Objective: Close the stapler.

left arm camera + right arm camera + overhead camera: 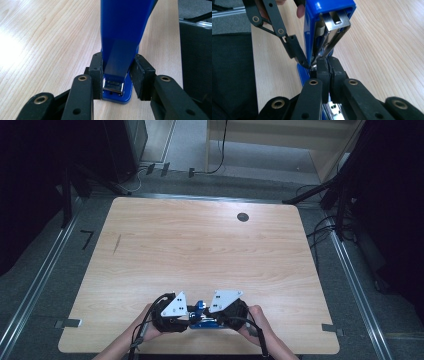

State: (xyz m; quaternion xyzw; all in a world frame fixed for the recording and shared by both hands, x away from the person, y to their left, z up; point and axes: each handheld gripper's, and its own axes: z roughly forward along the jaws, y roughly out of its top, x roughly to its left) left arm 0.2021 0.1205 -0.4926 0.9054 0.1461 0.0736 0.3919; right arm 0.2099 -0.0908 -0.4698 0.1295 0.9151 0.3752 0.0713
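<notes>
A blue stapler (202, 321) lies near the table's front edge, its top arm (329, 7) lifted and its metal magazine (335, 23) exposed. My left gripper (191, 319) grips its hinge end. In the left gripper view the left gripper (117, 60) has a pad (96, 72) on each side of the stapler (122, 30). My right gripper (218, 319) faces it from the other end. In the right gripper view the right gripper (329, 61) is shut, pads together, just above the blue base (301, 71). Whether it pinches anything is hidden.
The wooden table (200, 250) has a round cable hole (242, 217) at the back right and a dark streak (116, 244) at the left. Both hands sit right at the front edge. Metal rails, cables and dark stands surround the table on the floor.
</notes>
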